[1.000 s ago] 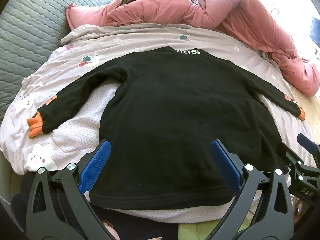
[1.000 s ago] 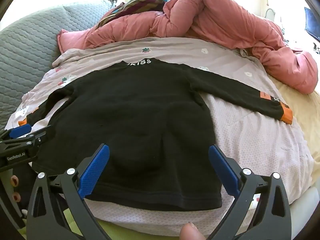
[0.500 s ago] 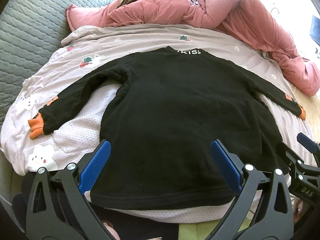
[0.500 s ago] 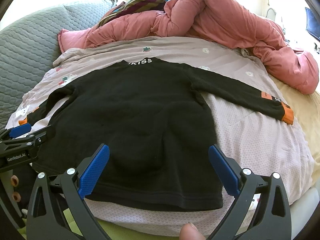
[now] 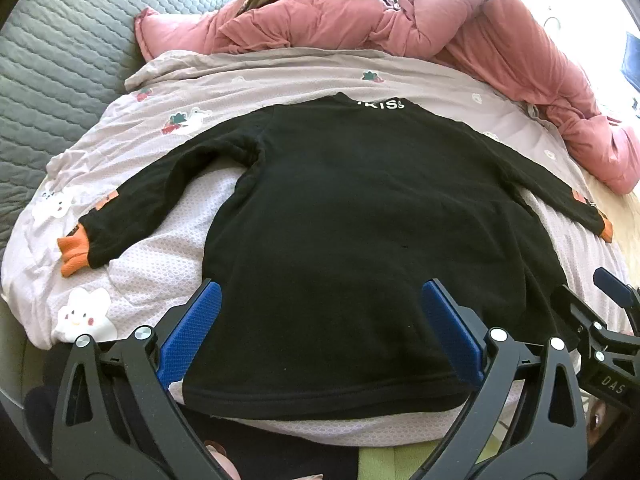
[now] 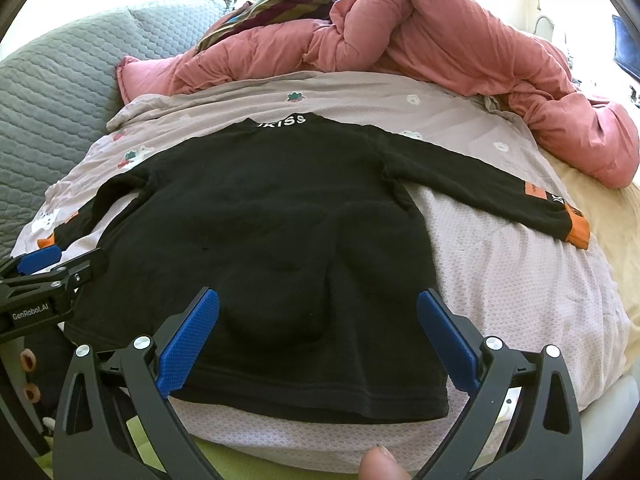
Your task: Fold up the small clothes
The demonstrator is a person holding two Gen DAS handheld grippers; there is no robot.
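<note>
A small black long-sleeved top (image 5: 360, 216) (image 6: 272, 224) lies flat on a pale printed sheet (image 5: 168, 256), collar far, hem near, both sleeves spread out. Each sleeve ends in an orange cuff (image 5: 74, 254) (image 6: 578, 232). My left gripper (image 5: 320, 312) hovers open over the hem near its left side, with nothing between its blue pads. My right gripper (image 6: 318, 320) hovers open over the hem toward its right side, also holding nothing. Each gripper shows at the edge of the other's view: the right gripper (image 5: 600, 320) and the left gripper (image 6: 44, 280).
A bunched pink duvet (image 5: 440, 20) (image 6: 440, 36) lies along the far and right side of the bed. A grey quilted cover (image 5: 52, 60) rises at the left. A striped cloth (image 6: 280, 4) sits behind the duvet. A fingertip (image 6: 380, 464) shows at the bottom.
Both views have shifted very slightly; the top lies as it did and both grippers stay open.
</note>
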